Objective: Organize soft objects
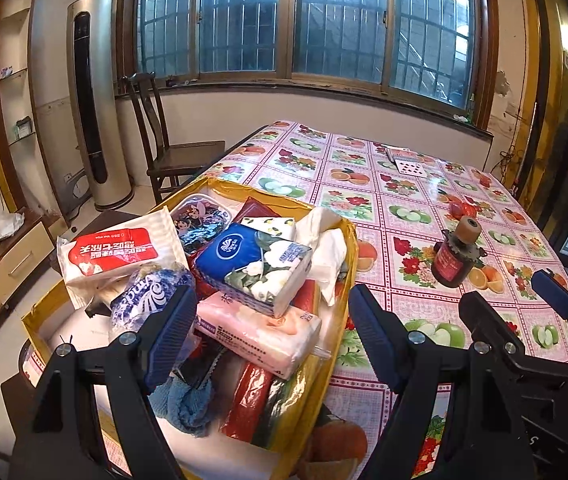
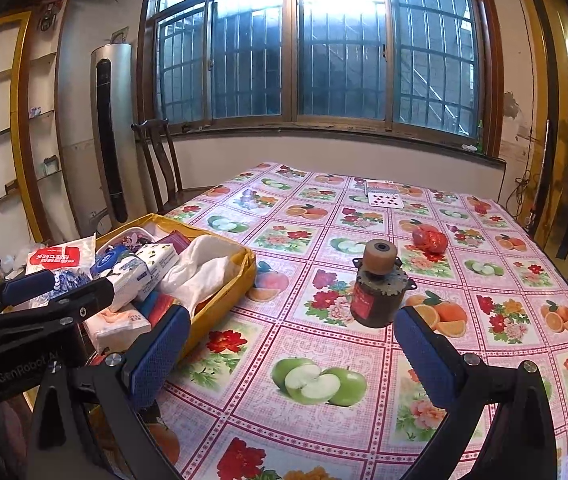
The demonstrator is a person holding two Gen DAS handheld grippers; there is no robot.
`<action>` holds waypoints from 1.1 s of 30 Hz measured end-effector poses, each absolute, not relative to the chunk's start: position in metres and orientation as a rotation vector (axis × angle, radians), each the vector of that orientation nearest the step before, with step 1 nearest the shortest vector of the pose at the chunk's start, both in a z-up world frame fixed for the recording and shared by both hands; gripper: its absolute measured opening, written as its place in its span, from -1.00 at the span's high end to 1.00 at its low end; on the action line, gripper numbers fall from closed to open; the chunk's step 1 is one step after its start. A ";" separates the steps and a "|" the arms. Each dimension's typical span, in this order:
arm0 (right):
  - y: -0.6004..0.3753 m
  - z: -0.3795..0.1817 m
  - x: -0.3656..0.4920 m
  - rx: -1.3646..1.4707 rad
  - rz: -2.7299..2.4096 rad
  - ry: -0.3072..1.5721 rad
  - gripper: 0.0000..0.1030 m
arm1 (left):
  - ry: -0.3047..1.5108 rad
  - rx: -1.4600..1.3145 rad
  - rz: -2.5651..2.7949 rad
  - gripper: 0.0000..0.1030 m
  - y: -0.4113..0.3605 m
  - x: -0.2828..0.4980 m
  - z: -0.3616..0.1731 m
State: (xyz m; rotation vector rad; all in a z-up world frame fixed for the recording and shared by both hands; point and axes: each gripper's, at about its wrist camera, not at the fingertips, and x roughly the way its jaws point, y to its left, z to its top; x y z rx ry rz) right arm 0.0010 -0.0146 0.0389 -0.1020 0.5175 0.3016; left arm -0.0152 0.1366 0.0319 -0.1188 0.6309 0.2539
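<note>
Yellow box (image 1: 346,248) sits at the counter's (image 2: 324,344) left edge, stuffed w/ soft packs: a blue tissue pack (image 1: 252,266) on top, a pink tissue pack (image 1: 260,330) under it, a red-label wipes pack (image 1: 118,254) leaning off the left side, white cloth (image 1: 326,248) at the right wall. My left hand-held gripper (image 1: 272,340) hovers over the pile, fingers spread, pinching nothing. My right hand-held gripper (image 2: 288,356) is spread too (empty), over bare fruit-print cloth. A small motor (image 2: 376,288) stands upright near it, apart from the box. Playing cards (image 2: 382,196) lie at the far end.
</note>
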 end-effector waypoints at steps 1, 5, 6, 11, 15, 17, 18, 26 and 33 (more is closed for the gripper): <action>-0.012 0.038 0.001 -0.104 0.307 0.522 -0.99 | 0.632 -0.122 0.257 -0.53 0.139 -0.016 0.030; -0.002 0.037 0.001 -0.126 0.314 0.521 -0.99 | 0.635 -0.129 0.269 -0.53 0.147 -0.017 0.028; 0.001 0.037 0.001 -0.129 0.317 0.522 -0.99 | 0.636 -0.134 0.270 -0.53 0.150 -0.017 0.027; 0.010 0.036 0.002 -0.141 0.330 0.527 -0.99 | 0.628 -0.130 0.292 -0.53 0.159 -0.020 0.026; 0.017 0.035 0.002 -0.149 0.345 0.530 -0.99 | 0.625 -0.141 0.303 -0.53 0.165 -0.023 0.024; 0.023 0.035 0.000 -0.159 0.355 0.530 -0.99 | 0.628 -0.147 0.318 -0.53 0.169 -0.026 0.024; 0.026 0.036 -0.001 -0.163 0.358 0.529 -0.99 | 0.629 -0.152 0.326 -0.53 0.171 -0.027 0.024; 0.047 0.043 0.008 -0.109 0.368 0.539 -0.99 | 0.614 -0.178 0.437 -0.53 0.190 -0.033 0.022; 0.071 0.042 0.012 -0.081 0.371 0.528 -0.99 | 0.598 -0.205 0.532 -0.53 0.213 -0.036 0.022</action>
